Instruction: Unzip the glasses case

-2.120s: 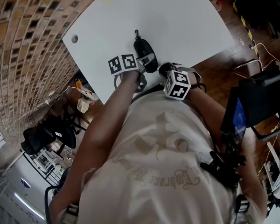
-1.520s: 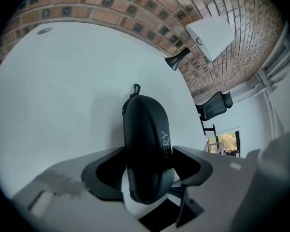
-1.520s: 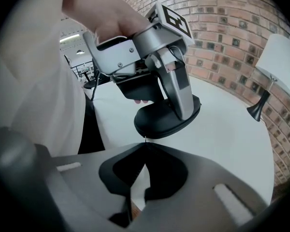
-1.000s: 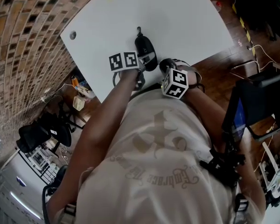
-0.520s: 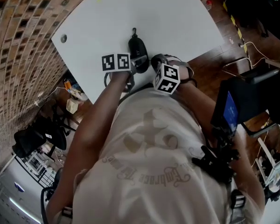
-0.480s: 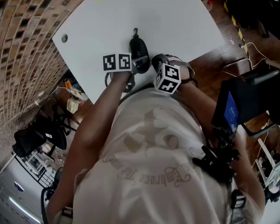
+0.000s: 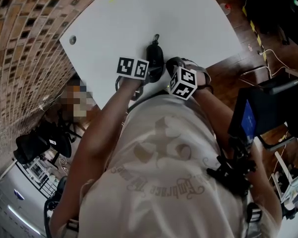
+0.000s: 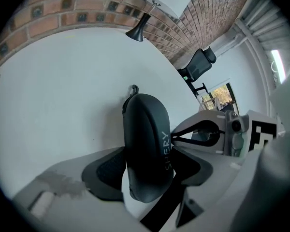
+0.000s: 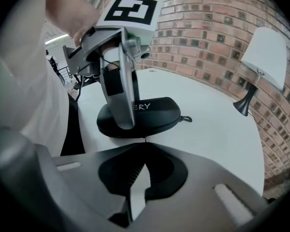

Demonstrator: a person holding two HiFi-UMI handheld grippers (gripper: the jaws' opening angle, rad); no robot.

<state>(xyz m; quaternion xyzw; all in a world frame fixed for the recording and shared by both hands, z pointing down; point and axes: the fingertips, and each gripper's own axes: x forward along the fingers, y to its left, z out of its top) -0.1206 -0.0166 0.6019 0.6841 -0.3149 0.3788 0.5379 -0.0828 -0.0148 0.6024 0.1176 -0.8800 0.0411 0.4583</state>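
Note:
A black zipped glasses case (image 8: 146, 144) with white lettering lies on the white table (image 7: 139, 14). Its far end carries a small loop (image 8: 134, 88). My left gripper (image 8: 147, 173) is shut on the case, one pad against each long side near its near end. In the right gripper view the case (image 9: 154, 112) lies crosswise, with the left gripper's finger (image 9: 122, 93) standing over it. My right gripper (image 9: 145, 141) is shut, its tips meeting just short of the case's near rim. A thin dark sliver shows at the tips; I cannot tell what it is. In the head view both grippers crowd the case (image 7: 155, 56).
A table lamp (image 9: 257, 66) with a white shade stands at the far side by the brick wall. A round hole (image 7: 72, 40) sits near the table's left corner. The table's near edge runs just below the grippers; a black office chair (image 8: 199, 62) stands beyond.
The left gripper has rolled while holding the case, and its marker cube now sits tilted. The right gripper has shifted a little closer to the case.

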